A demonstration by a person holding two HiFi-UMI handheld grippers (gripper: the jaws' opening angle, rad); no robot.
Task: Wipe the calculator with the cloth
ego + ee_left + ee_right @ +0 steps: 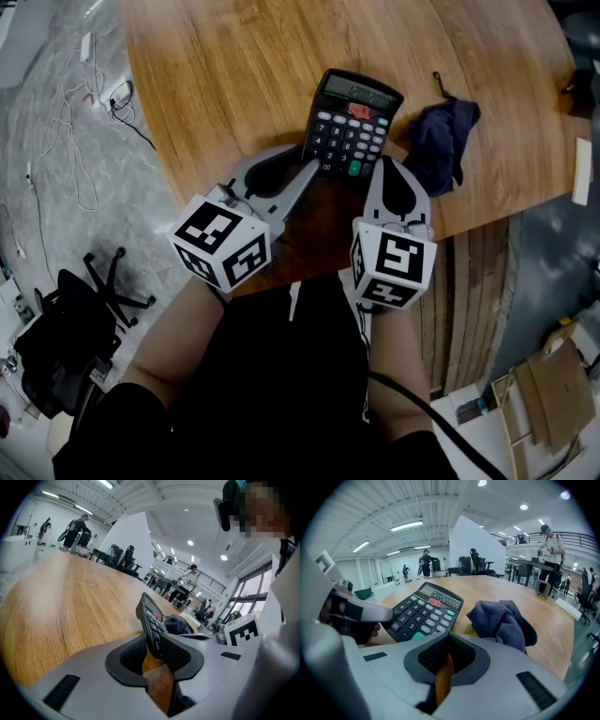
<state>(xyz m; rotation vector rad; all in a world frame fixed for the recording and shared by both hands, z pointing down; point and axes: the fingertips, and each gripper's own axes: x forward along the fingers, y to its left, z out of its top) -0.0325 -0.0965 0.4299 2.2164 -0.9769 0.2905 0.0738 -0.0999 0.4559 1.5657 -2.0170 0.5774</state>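
A black calculator (pixel 354 122) lies on the wooden table (pixel 225 75), its display away from me. Its near left corner sits between the jaws of my left gripper (pixel 302 161), which looks shut on it. In the left gripper view the calculator (pixel 152 618) shows edge-on between the pads of the left gripper (pixel 152 644). A crumpled dark blue cloth (pixel 441 141) lies just right of the calculator. My right gripper (pixel 389 164) is shut and empty, pointing at the gap between the calculator (pixel 424 613) and the cloth (pixel 501 620).
The table's curved near edge (pixel 187 202) runs just under both grippers. A black office chair (pixel 66 328) and loose cables (pixel 84 141) are on the floor at left. A white strip (pixel 582 169) lies at the table's right end. People stand far behind the table.
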